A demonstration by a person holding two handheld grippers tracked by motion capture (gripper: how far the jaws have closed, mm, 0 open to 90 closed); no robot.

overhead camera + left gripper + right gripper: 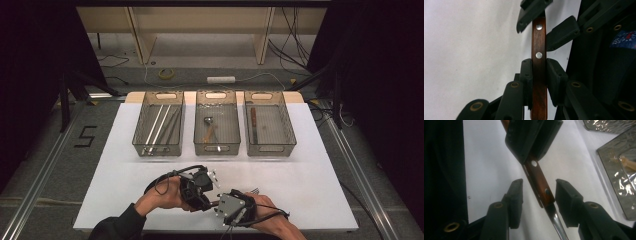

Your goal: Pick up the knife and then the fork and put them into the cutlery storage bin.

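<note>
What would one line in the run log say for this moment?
left gripper: shut on wooden handle | right gripper: open, jaws either side of handle | utensil above white table | handover under way

Dim, soft, grainy frames; dark surroundings

A: Where do the three trays stand?
B: In a row at the table's (125, 200) far edge: left tray (158, 125), middle tray (217, 122), right tray (269, 124).
A: And the fork (539, 75)?
B: At the near edge, between the left gripper (212, 176) and the right gripper (216, 204).
</note>
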